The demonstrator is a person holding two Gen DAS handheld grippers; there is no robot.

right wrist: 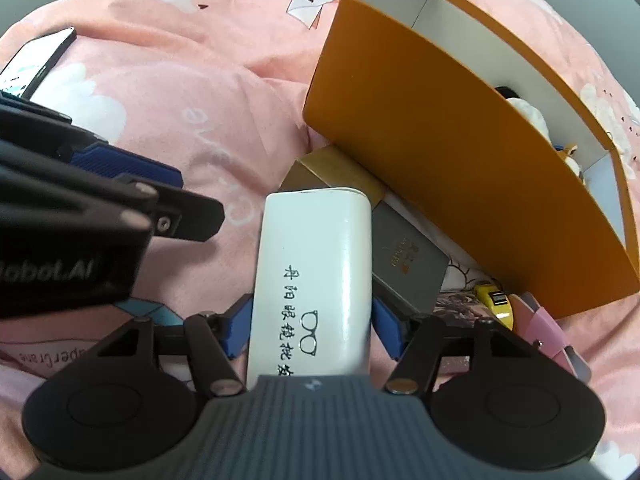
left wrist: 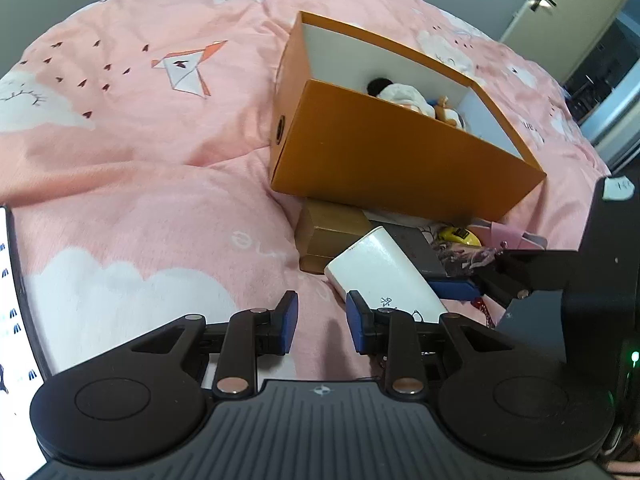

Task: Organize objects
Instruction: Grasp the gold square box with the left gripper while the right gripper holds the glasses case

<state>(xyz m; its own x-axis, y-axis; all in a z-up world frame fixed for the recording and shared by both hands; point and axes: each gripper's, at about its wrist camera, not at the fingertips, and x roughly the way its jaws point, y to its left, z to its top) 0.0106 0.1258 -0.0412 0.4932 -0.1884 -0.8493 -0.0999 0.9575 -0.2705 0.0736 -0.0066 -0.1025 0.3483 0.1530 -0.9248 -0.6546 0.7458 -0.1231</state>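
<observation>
My right gripper point(right wrist: 310, 330) is shut on a white glasses case point(right wrist: 316, 264) with black print, held just above the bed. The case also shows in the left wrist view point(left wrist: 380, 272), with the right gripper point(left wrist: 516, 276) to its right. My left gripper point(left wrist: 322, 318) is open and empty, just left of the case. An open orange box point(left wrist: 384, 152) with white inner walls lies behind; it holds a soft toy point(left wrist: 404, 96). The box also shows in the right wrist view point(right wrist: 460, 148). The left gripper point(right wrist: 132, 184) reaches in from the left there.
A gold box point(left wrist: 328, 236), a grey box point(right wrist: 404, 260), a yellow item point(left wrist: 460, 236) and a pink item point(right wrist: 544, 324) lie in front of the orange box on the pink duvet point(left wrist: 140, 160). A phone point(right wrist: 36, 60) lies far left. A door point(left wrist: 560, 12) stands at the back right.
</observation>
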